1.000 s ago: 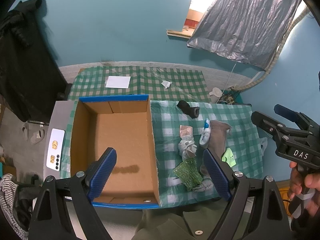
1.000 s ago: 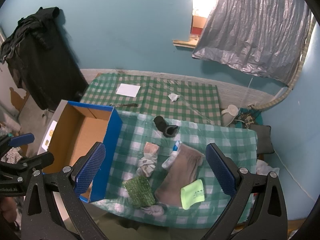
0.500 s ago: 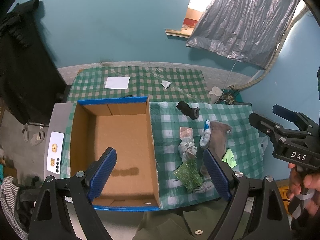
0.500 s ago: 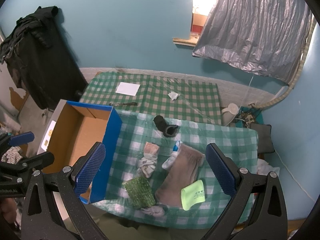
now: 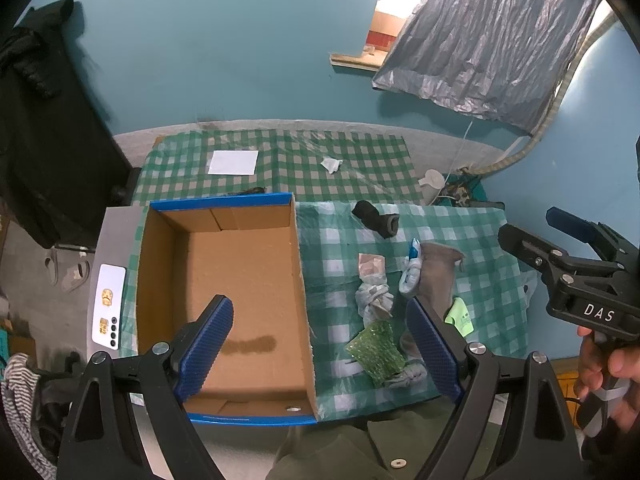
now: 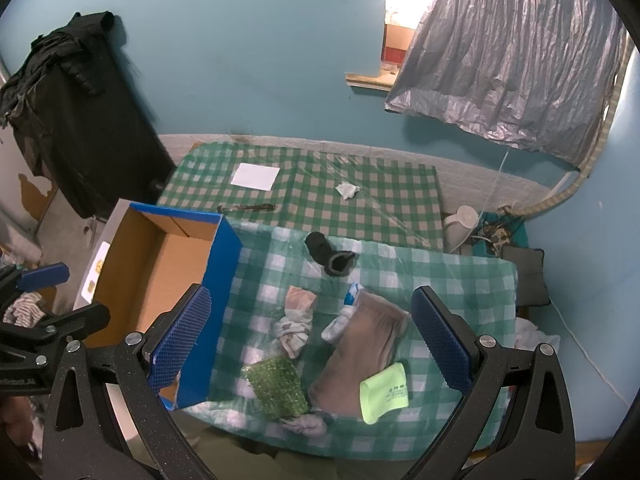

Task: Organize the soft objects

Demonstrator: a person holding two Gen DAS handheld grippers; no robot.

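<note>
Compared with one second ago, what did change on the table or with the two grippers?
Almost nothing. The left gripper drifted slightly, so the box sits a little lower and further left in its view. The right gripper barely moved. Both are open and hold nothing. The box is empty, and the green pad, brown cloth, yellow cloth and black sock lie where they were.

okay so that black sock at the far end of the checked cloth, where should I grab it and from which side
Probably best to pinch the black sock at its grey cuff end, which stands up bulkier than the flat toe. Come straight down from above with the right gripper, jaws spanning its narrow width; it lies apart from the other items, so nothing crowds the fingers.
</note>
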